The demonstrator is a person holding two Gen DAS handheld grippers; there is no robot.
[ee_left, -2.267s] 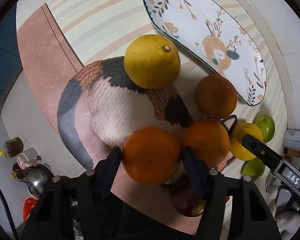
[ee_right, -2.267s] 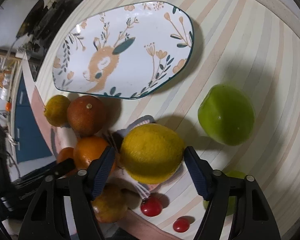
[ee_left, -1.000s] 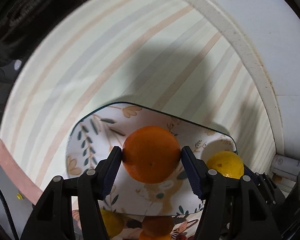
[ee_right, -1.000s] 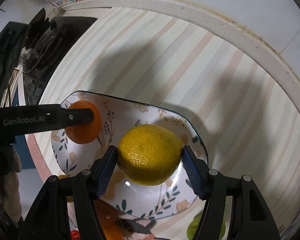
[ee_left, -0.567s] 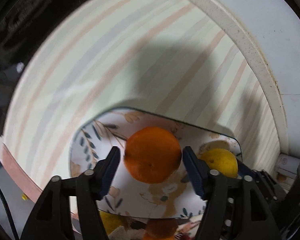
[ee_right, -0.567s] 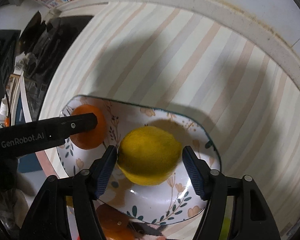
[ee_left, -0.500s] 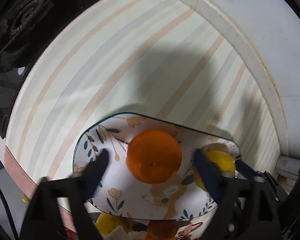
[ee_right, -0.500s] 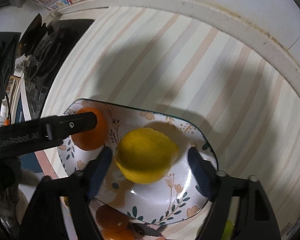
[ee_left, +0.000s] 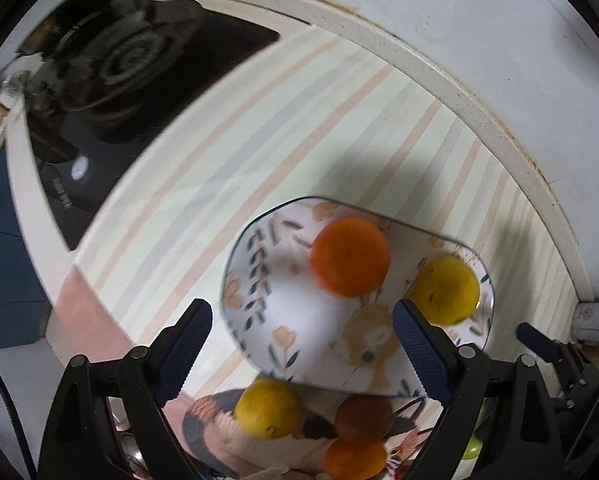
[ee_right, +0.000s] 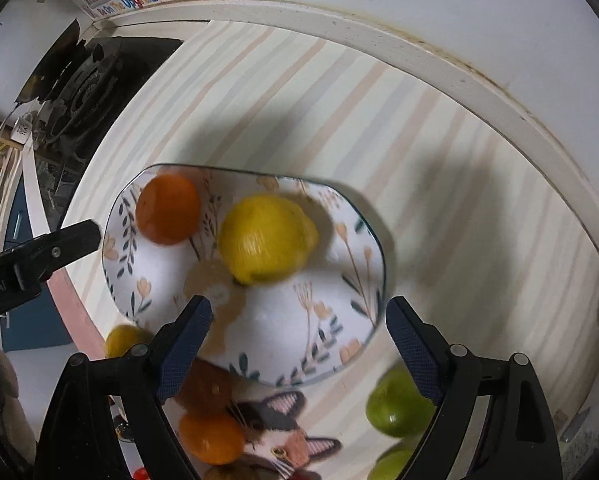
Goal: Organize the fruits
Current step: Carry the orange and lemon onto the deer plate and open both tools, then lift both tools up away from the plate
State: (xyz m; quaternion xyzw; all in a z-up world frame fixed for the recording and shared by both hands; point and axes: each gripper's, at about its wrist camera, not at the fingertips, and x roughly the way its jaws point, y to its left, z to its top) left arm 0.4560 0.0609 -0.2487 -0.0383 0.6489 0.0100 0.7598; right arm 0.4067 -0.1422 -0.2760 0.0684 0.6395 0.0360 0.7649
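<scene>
A white plate with a deer and leaf print (ee_left: pixel 259 300) (ee_right: pixel 331 320) lies on the striped mat. On it rest an orange (ee_left: pixel 349 256) (ee_right: pixel 167 214) and a yellow lemon (ee_left: pixel 445 290) (ee_right: pixel 265 238). My left gripper (ee_left: pixel 301 330) is open and empty, above the plate's near edge. My right gripper (ee_right: pixel 297 326) is open and empty, just short of the lemon. Off the plate lie a yellow lemon (ee_left: pixel 267 408) (ee_right: pixel 125 340), a dark orange (ee_left: pixel 363 412) (ee_right: pixel 207 388), an orange (ee_left: pixel 355 458) (ee_right: pixel 211 438) and green fruits (ee_right: pixel 397 406).
A cat-pattern knitted cloth (ee_left: pixel 235 436) (ee_right: pixel 283 432) lies under the loose fruit. A black gas stove (ee_left: pixel 111 76) (ee_right: pixel 83 80) stands at the far left. A white wall edge (ee_left: pixel 459 92) (ee_right: pixel 439 72) bounds the counter behind. The left gripper's finger (ee_right: pixel 55 250) shows in the right wrist view.
Both grippers have opened, let go of the orange and the lemon onto the plate, and drawn back and up from it.
</scene>
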